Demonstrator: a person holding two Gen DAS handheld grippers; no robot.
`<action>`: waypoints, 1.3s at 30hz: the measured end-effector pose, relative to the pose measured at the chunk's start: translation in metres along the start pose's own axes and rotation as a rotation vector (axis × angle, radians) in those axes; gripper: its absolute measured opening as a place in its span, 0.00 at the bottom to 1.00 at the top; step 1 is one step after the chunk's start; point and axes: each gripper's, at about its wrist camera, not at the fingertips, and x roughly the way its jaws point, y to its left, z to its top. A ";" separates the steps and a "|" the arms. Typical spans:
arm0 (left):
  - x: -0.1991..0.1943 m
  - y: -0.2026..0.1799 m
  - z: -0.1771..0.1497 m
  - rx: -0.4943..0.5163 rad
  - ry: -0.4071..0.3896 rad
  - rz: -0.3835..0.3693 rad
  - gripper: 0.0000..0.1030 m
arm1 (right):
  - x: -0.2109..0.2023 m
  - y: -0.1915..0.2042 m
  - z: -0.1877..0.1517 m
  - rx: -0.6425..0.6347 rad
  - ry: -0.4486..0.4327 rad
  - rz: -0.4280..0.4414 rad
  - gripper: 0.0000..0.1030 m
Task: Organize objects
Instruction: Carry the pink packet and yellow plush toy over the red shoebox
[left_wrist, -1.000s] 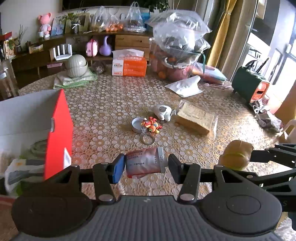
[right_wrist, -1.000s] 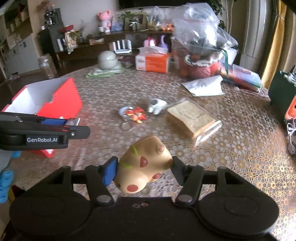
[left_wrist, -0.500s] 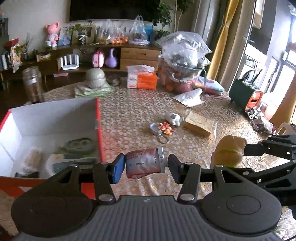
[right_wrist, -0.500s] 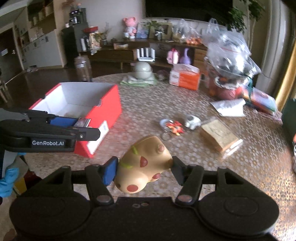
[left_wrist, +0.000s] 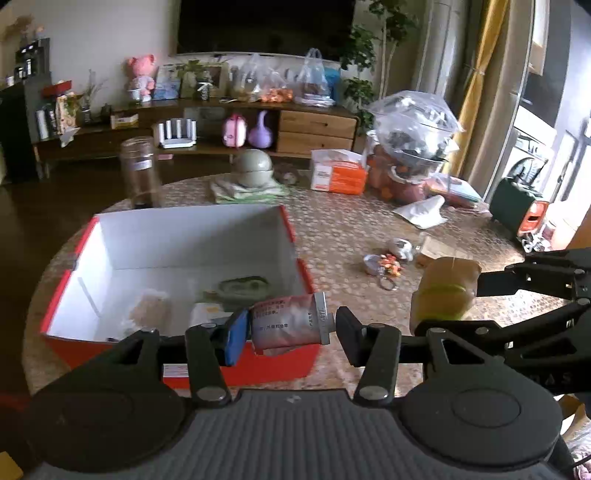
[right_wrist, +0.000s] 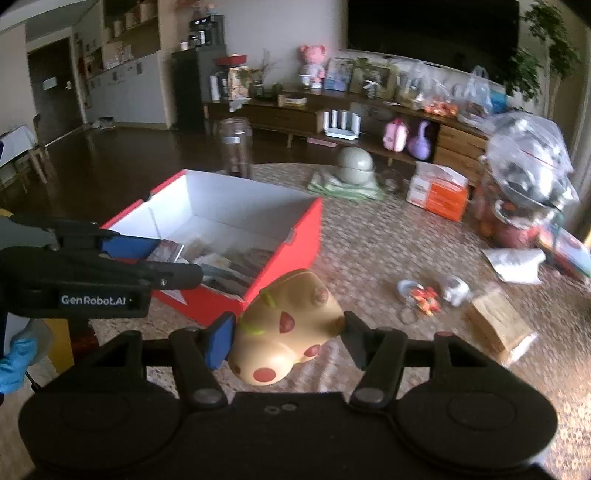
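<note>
Pinching a crumpled tube (left_wrist: 286, 323) in our left gripper (left_wrist: 288, 328) above the red box (left_wrist: 177, 236), we clamp a spotted tan toy (right_wrist: 286, 326) in the right gripper (right_wrist: 288, 338) beside it.

A home living room — dark TV (left_wrist: 264, 26) above a cluttered wooden sideboard (left_wrist: 236, 122), round patterned dining table (left_wrist: 351, 225).

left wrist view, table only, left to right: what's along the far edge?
Clear jar → stacked green bowls → orange tissue box → bagged pile → green case.
</note>
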 end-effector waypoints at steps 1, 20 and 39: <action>-0.001 0.005 0.000 -0.004 -0.001 0.005 0.49 | 0.004 0.005 0.003 -0.008 0.000 0.004 0.60; 0.020 0.105 0.021 -0.061 0.015 0.171 0.49 | 0.093 0.047 0.068 -0.086 0.017 0.042 0.60; 0.113 0.144 0.019 -0.043 0.192 0.271 0.49 | 0.194 0.052 0.071 -0.093 0.166 0.025 0.61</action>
